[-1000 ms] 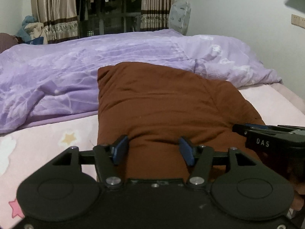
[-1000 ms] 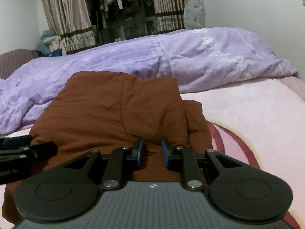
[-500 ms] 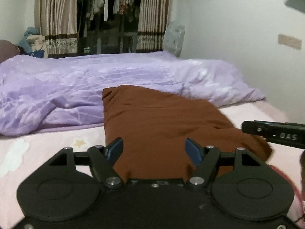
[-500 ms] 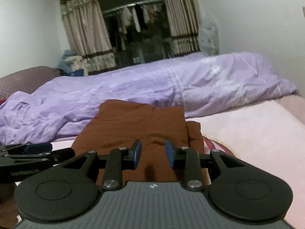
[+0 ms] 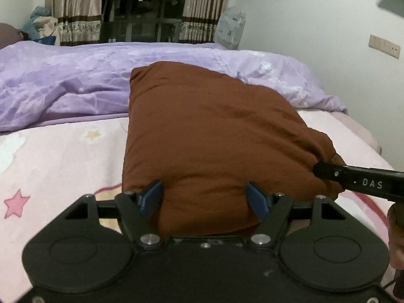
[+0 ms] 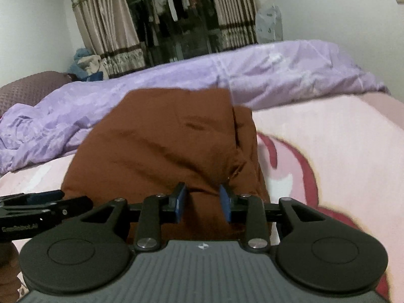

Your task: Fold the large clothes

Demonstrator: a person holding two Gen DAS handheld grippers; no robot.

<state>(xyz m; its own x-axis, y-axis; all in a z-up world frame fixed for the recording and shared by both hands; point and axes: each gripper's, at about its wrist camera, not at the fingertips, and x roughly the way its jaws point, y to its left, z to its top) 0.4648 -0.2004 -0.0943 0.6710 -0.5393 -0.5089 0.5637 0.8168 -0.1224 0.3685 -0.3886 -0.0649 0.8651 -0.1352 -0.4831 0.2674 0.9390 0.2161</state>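
A brown padded garment (image 5: 214, 139) lies folded into a thick oblong on the pink bed sheet (image 5: 63, 156); it also shows in the right wrist view (image 6: 164, 146). My left gripper (image 5: 205, 197) is open, its blue pads astride the garment's near edge without pinching it. My right gripper (image 6: 203, 200) is open, pads apart over the garment's near right corner. The right gripper shows side-on at the right of the left wrist view (image 5: 358, 180); the left gripper shows at the left of the right wrist view (image 6: 38, 202).
A crumpled purple duvet (image 5: 63, 80) lies across the bed behind the garment. Curtains (image 5: 73, 7) and a rack of hanging clothes stand at the far end. A white wall (image 5: 315, 25) runs along the right side of the bed.
Both grippers dipped back down toward the garment's near edge after lifting. The right gripper's pads have spread wider. The garment has stayed in place.
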